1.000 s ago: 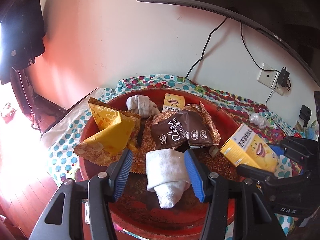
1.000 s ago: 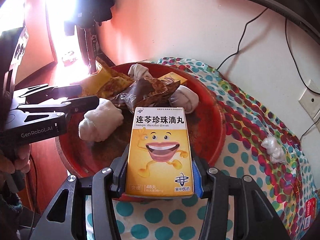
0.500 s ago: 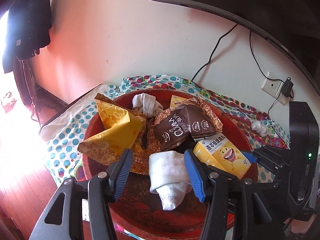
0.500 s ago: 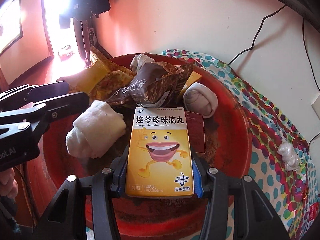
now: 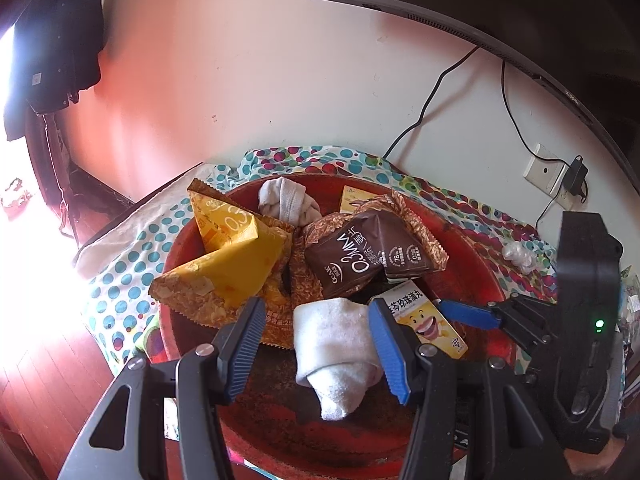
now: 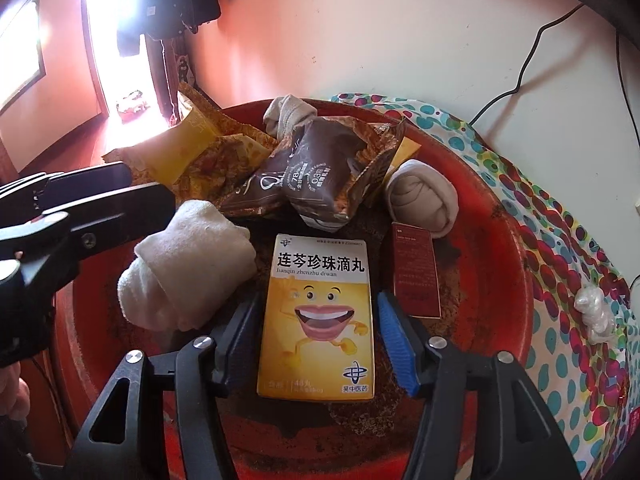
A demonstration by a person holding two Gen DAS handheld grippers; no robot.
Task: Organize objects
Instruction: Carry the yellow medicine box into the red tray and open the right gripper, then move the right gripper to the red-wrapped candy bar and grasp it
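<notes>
A yellow medicine box (image 6: pixel 320 312) lies flat in the red basin (image 6: pixel 500 240). My right gripper (image 6: pixel 317 300) straddles the box with its jaws opening, and a gap shows at each blue pad. The left wrist view shows that box (image 5: pixel 424 320) beside one right finger (image 5: pixel 468 314). A rolled white sock (image 5: pixel 332 344) rests on the basin floor between the fingers of my left gripper (image 5: pixel 316 304). That gripper is open, and its left pad stands clear of the roll. Brown (image 5: pixel 360 256) and yellow (image 5: pixel 236 264) snack bags are piled behind.
Two grey sock rolls (image 6: pixel 420 200) (image 6: pixel 288 112) and a small dark red box (image 6: pixel 414 268) also lie in the basin. A polka-dot cloth (image 6: pixel 560 220) under it carries a crumpled white wad (image 6: pixel 596 312). The wall behind has a socket (image 5: pixel 548 168), cables and a monitor (image 5: pixel 480 0).
The right gripper carried the yellow box over the basin rim and down, then its jaws spread off it; the box now lies inside. The left gripper and white sock stayed put.
</notes>
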